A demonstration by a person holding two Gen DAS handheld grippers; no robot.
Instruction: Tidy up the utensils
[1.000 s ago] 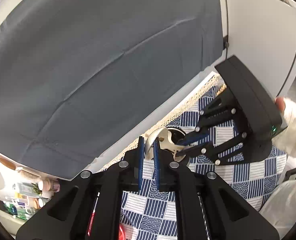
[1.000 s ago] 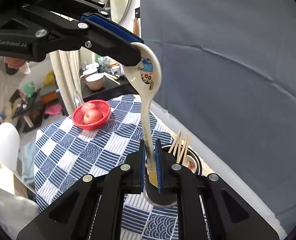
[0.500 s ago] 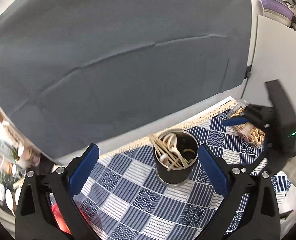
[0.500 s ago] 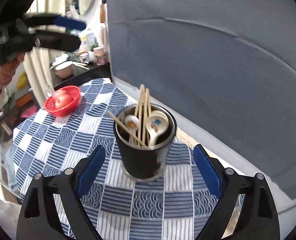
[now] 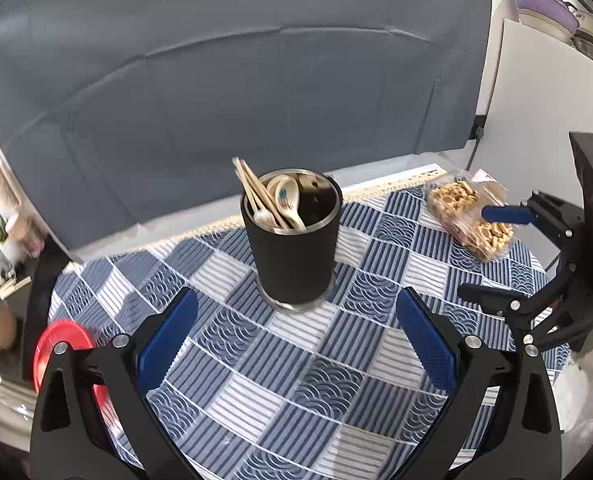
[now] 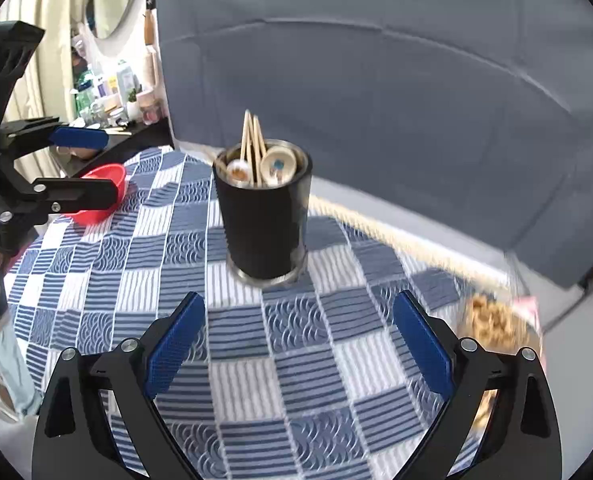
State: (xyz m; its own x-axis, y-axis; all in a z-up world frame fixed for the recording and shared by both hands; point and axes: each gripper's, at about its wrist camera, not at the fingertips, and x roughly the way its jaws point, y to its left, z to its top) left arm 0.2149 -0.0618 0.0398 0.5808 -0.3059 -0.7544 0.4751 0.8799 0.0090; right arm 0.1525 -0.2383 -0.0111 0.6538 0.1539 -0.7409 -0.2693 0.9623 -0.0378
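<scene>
spoons (image 5: 286,199) now released into holder (image 5: 294,256); both tongs wide apart.

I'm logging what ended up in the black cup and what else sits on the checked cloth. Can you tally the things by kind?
Black cup: 1
Ceramic spoons in the cup: 2
Wooden chopsticks in the cup: a bundle, single sticks too close to count
Red basket: 1
Clear snack packs: 2
Total: 6 things plus the chopstick bundle
</scene>
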